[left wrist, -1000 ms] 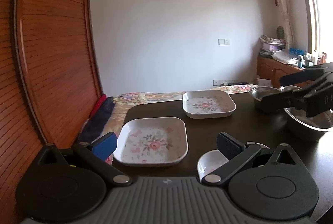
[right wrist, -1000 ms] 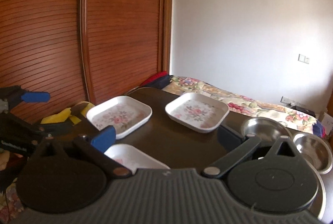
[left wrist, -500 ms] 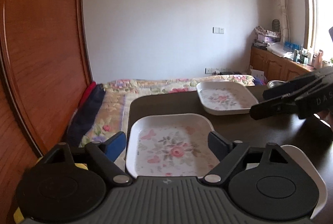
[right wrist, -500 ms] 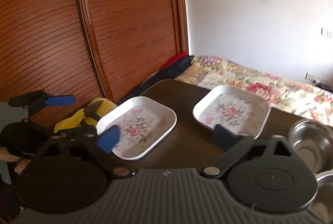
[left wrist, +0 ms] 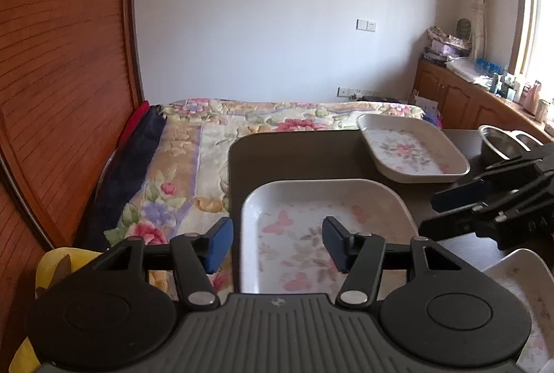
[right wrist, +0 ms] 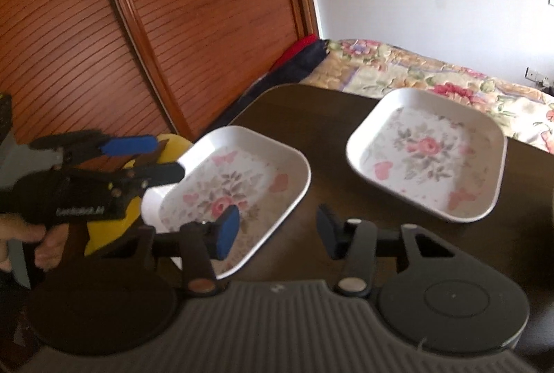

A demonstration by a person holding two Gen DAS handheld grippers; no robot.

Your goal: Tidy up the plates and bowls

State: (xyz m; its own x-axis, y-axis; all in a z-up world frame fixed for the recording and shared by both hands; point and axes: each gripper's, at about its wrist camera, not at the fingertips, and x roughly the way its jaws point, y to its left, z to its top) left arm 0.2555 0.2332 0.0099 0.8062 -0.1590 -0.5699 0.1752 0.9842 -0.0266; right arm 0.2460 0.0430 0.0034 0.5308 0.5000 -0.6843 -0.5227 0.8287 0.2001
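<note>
Both grippers moved in since a second ago, jaws just closing. Left gripper (left wrist: 275, 245): released, astride near plate's (left wrist: 311, 200) left rim. Right gripper (right wrist: 278, 231): released, astride its right rim, on table (right wrist: 329, 116). Second plate (right wrist: 426, 151): beyond.

The left gripper (left wrist: 275, 245) and right gripper (right wrist: 278, 231) both tilt downward. Their jaws have just been closing, yet gape apart, pads pressing nothing. A hand (right wrist: 26, 239) grips the left one.
</note>
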